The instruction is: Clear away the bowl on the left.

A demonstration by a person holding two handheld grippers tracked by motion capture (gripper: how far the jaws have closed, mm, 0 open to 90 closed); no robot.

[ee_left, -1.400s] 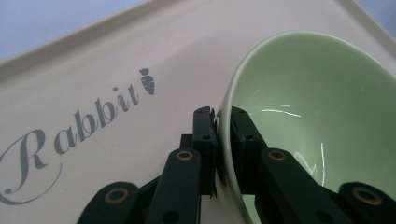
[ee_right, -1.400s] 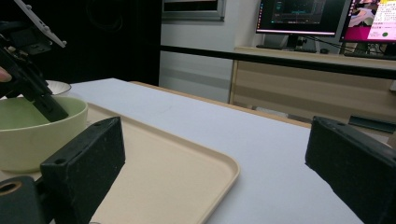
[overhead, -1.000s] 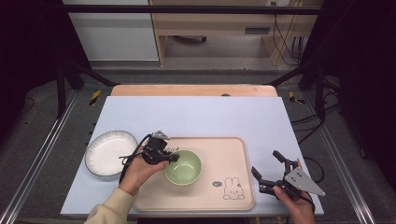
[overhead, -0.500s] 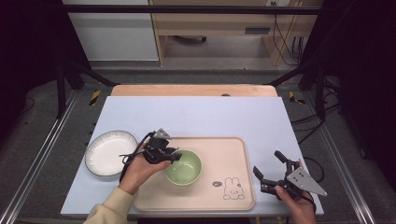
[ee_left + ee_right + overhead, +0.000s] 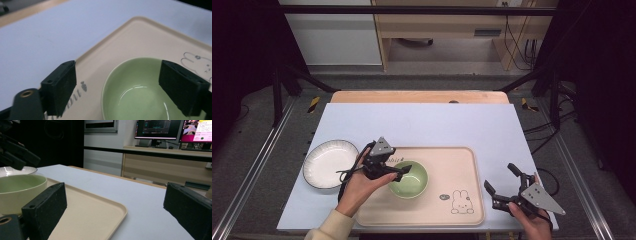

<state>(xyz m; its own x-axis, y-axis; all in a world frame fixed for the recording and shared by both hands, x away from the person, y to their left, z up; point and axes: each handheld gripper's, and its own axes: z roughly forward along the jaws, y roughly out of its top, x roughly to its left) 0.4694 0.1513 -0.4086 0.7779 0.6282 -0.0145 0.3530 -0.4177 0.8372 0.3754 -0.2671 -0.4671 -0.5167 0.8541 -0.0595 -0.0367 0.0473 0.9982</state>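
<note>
Green bowl (image 5: pixel 408 179) sits at nine o'clock on the beige tray (image 5: pixel 462 165); left claw (image 5: pixel 399 170) hovers released over its nine o'clock rim, likely straddling it to grip; right claw (image 5: pixel 502 187) waits released at the bench's (image 5: pixel 422 122) five o'clock.

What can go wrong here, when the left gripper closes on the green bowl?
1. The left gripper is open, with its jaws astride the near rim of the green bowl. The bowl looks smooth and glossy, so it may slip or tip in a rim pinch.
2. The white plate lies just left of the tray; a swing of the bowl that way might knock it.
</note>
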